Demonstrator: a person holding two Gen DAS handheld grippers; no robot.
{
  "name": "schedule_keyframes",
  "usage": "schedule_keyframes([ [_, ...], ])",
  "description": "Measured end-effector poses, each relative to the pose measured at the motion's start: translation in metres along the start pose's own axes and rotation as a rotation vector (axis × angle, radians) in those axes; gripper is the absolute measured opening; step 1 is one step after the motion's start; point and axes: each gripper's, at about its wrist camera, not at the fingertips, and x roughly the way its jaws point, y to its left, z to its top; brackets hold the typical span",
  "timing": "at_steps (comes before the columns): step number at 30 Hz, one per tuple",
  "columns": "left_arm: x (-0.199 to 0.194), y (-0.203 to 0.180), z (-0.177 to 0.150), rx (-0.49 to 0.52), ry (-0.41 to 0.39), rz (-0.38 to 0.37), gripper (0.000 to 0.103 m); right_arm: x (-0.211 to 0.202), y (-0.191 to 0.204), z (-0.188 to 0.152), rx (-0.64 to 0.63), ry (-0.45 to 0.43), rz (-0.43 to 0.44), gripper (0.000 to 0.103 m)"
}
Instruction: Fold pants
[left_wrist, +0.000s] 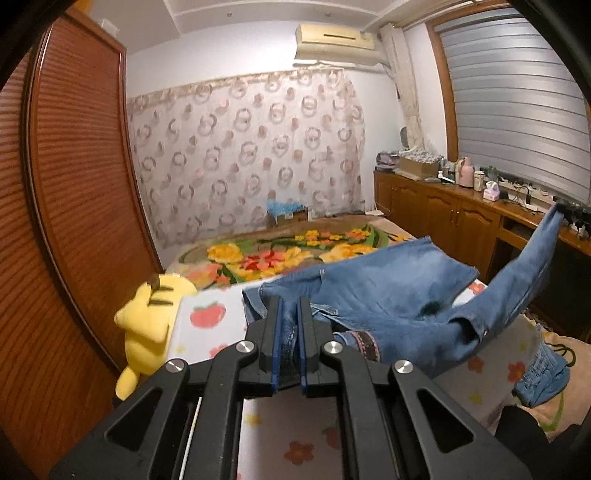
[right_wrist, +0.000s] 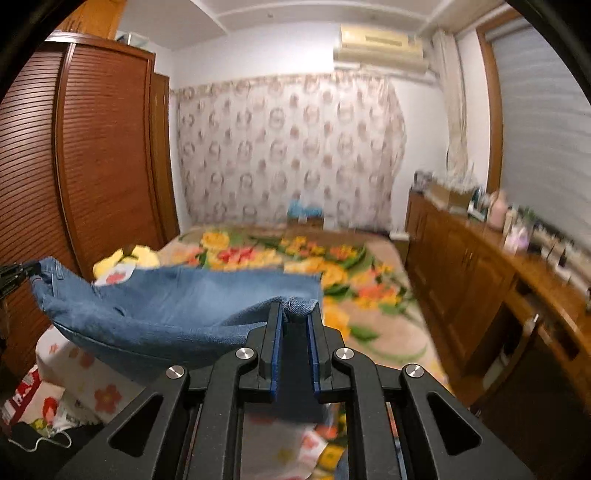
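Both tongs (left_wrist: 289, 306) (right_wrist: 295, 314) (shut) on jeans (left_wrist: 388, 288) edges

Left tongs (left_wrist: 289, 317) clamped, right tongs (right_wrist: 295, 321) clamped, both raised

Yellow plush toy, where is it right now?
The yellow plush toy lies at the bed's left edge beside the wooden wardrobe, just left of the jeans in the left wrist view.

no text, label or number is legible on anything in either view.
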Motion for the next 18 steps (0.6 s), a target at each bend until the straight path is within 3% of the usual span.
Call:
schedule_keyframes([
  [3,0.012,-0.001,0.014,0.016,-0.007,0.013,0.008,0.005,0.001,0.013,-0.037,-0.022,-0.021,0.012],
  [8,0.049,0.003,0.027,0.024,0.004,0.032,0.008,0.047,0.011,0.018,-0.075,-0.003,-0.044,0.012],
  [13,0.094,0.01,0.037,0.019,0.037,0.035,0.008,0.094,0.022,0.026,-0.076,0.023,-0.053,0.012],
  [18,0.128,0.014,0.054,0.017,0.052,0.039,0.008,0.108,0.017,0.043,-0.054,0.032,-0.057,0.012],
])
